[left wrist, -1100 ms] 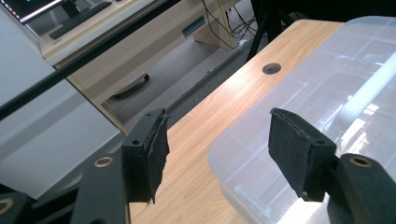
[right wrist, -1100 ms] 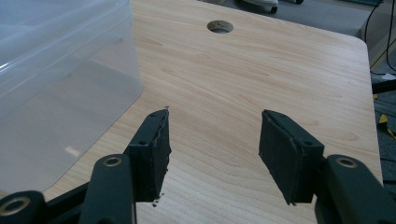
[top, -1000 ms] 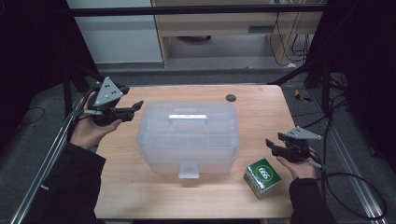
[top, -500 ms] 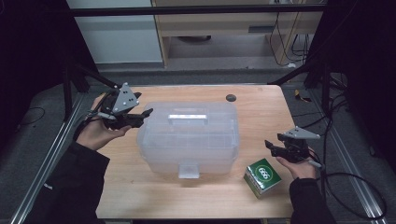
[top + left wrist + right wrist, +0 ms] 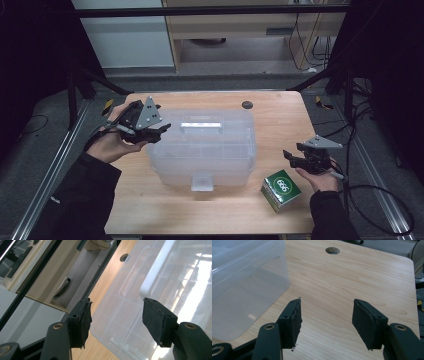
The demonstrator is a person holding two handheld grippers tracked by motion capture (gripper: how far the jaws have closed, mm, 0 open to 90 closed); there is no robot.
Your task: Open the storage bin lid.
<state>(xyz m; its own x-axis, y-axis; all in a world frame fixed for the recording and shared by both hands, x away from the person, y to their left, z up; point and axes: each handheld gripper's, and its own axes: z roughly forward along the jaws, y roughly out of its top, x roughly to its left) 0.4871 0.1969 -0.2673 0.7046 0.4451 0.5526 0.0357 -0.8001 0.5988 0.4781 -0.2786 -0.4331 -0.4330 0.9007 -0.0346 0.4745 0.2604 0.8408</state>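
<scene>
The desk (image 5: 280,125) is light wood w/ a round cable hole (image 5: 247,105) near its far edge. Biggest thing on it is the clear plastic storage box (image 5: 200,147), lid on, sitting about mid-desk, white handle (image 5: 200,126) on top, latch tab facing me. My left tongs (image 5: 159,131) hover at the box's far-left corner, jaws spread wide w/ nothing between them; in the left gripper view the lid's corner edge and handle end lie past the gap, can't tell if a pad touches the lid. My right tongs (image 5: 290,156) sit over bare desk to the right of the box, apart from it, jaws spread too, empty. Smallest: a green-and-white carton (image 5: 281,190) near the front-right desk edge, just beside my right hand (image 5: 320,177), right of the box.
</scene>
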